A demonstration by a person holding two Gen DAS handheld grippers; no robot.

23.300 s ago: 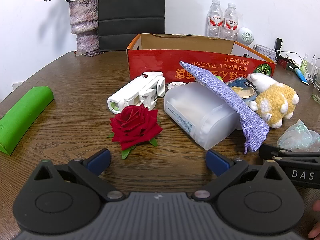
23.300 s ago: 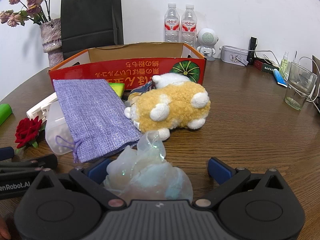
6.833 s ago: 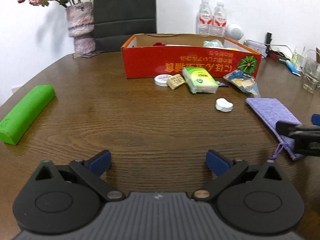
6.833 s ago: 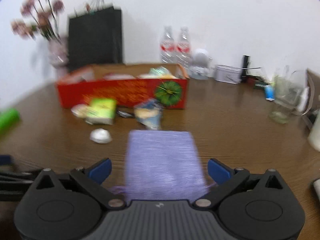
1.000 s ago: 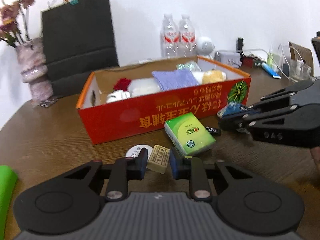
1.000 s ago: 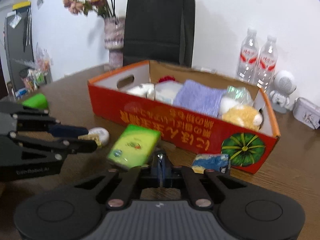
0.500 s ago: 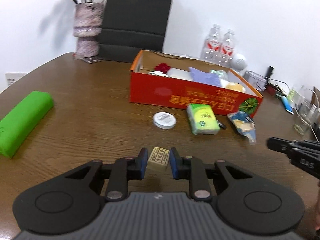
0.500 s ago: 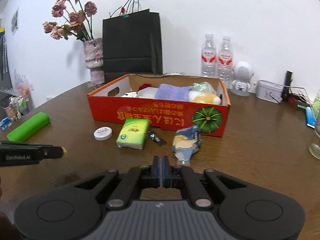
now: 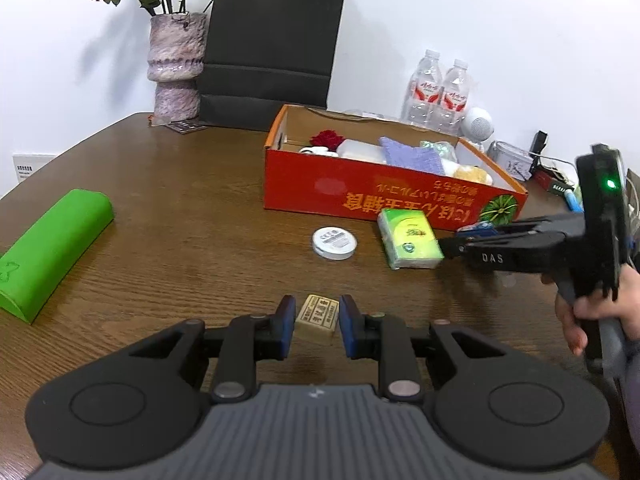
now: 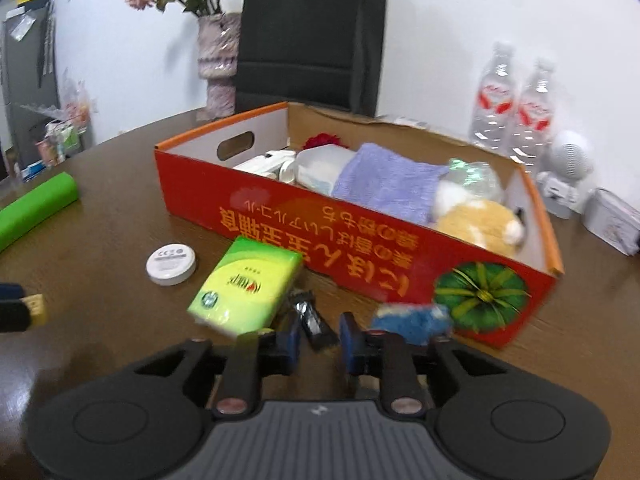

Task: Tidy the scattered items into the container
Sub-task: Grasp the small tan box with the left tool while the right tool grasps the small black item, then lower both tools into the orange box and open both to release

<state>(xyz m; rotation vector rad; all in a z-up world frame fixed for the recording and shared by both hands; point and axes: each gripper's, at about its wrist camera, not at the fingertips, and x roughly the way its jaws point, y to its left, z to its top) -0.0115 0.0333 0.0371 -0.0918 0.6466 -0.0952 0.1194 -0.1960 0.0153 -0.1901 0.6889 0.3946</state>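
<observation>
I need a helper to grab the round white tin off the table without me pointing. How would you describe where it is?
Find the long red cardboard box on the brown table. In front of its long printed side, left of the green tissue pack, lies the round white tin. It is the only flat white disc there, with small grey print on its lid.

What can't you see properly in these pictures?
- Small dark object between the right tongs: blurred in the right wrist view, unidentifiable.
- Blue packet: blurred there; in the left wrist view the right tongs cover it.
- Tan block: label too small to read.
</observation>
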